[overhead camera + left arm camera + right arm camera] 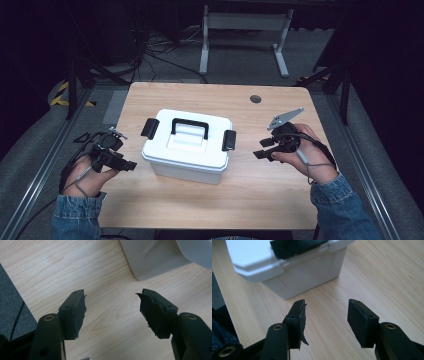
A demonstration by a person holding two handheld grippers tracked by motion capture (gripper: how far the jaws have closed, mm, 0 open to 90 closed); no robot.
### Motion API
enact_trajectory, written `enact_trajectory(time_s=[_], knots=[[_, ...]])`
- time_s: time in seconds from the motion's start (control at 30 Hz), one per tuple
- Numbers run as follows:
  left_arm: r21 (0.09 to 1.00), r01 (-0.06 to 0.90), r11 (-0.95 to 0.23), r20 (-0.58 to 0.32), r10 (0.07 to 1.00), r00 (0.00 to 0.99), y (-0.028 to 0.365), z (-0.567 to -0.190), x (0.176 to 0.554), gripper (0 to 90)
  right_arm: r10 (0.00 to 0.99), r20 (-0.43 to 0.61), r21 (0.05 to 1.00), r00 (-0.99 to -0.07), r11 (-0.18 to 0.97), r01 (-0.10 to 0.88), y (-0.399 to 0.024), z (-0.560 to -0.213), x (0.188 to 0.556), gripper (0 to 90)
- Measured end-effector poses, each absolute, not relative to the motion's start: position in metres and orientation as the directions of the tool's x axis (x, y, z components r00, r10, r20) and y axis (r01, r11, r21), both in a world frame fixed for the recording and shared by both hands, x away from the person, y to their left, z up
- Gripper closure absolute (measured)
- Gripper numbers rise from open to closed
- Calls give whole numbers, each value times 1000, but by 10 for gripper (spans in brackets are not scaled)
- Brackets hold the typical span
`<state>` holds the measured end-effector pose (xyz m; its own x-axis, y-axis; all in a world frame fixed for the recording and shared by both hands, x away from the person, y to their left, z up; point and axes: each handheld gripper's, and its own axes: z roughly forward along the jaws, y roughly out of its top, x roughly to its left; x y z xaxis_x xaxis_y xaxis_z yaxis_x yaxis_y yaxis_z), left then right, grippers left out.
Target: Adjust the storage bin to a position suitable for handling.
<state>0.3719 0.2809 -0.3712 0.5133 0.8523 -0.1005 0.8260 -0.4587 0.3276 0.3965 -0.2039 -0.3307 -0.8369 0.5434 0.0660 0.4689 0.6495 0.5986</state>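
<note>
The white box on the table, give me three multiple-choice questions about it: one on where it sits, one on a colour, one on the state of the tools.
1. Where is the white box?
A. between the two tools
B. on the floor
C. at the table's far edge

2. What colour is the handle on the lid?
A. red
B. black
C. white

3. How are the left tool and right tool?
A. both open, empty
B. both shut on the box
C. one holding the handle

Answers: 1 A, the high view shows a tool at each side of it; 2 B, it stands dark against the white lid; 3 A, bare wood shows between each pair of jaws.
</note>
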Motion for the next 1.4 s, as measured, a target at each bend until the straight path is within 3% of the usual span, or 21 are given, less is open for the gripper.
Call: enact_trajectory(time_s=[0.7, 1.4], knots=[[326, 832, -449, -106, 857, 504, 282, -373, 372, 387, 463, 22, 636, -886, 678, 370, -144, -293, 408, 453], [324, 830, -453, -123, 850, 512, 283, -374, 378, 390, 414, 52, 598, -909, 716, 361, -75, -306, 449, 451]])
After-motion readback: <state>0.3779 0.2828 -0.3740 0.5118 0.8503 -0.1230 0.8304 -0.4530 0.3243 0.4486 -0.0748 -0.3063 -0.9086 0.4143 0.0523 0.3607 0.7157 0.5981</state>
